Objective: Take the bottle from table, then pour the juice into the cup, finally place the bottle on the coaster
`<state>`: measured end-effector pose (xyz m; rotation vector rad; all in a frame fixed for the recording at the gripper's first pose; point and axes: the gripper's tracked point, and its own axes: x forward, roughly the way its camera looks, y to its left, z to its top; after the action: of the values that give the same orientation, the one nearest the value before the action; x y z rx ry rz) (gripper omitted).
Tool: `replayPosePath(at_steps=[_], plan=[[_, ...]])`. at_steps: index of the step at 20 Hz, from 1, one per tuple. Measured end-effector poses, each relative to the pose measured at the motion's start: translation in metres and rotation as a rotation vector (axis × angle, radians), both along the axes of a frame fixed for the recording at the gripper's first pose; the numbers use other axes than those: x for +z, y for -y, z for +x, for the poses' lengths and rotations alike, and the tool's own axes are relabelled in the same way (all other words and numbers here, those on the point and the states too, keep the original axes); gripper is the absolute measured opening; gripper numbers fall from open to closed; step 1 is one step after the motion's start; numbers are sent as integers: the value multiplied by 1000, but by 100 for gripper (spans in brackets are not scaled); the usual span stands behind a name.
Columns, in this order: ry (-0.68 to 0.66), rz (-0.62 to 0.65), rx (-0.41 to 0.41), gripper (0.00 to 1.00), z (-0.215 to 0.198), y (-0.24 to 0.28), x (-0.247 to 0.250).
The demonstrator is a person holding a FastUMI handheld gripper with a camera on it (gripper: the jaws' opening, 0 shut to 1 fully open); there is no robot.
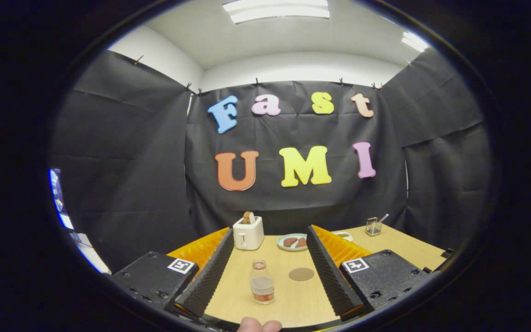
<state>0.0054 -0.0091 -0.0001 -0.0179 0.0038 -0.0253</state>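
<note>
A small clear bottle (262,287) with a little reddish juice at its bottom stands upright on the wooden table (288,304). It sits between my two fingers, touching neither. My gripper (270,231) is open wide. A round brown coaster (301,274) lies flat on the table just right of the bottle, also between the fingers. A clear glass cup (374,226) with a utensil in it stands farther back, beyond the right finger (332,272).
A white toaster (248,233) with a slice of bread in it stands just ahead of the left fingertip. Beside it is a plate (292,242) with brown food. A small dish (345,236) peeks out behind the right finger. A person's fingertip (258,325) shows near the table's front edge.
</note>
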Motion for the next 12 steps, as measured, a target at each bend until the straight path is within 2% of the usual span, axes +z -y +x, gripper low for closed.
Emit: replayPosePath(at_steps=[12], plan=[[3,-8,9,100,-3,-8,-1]])
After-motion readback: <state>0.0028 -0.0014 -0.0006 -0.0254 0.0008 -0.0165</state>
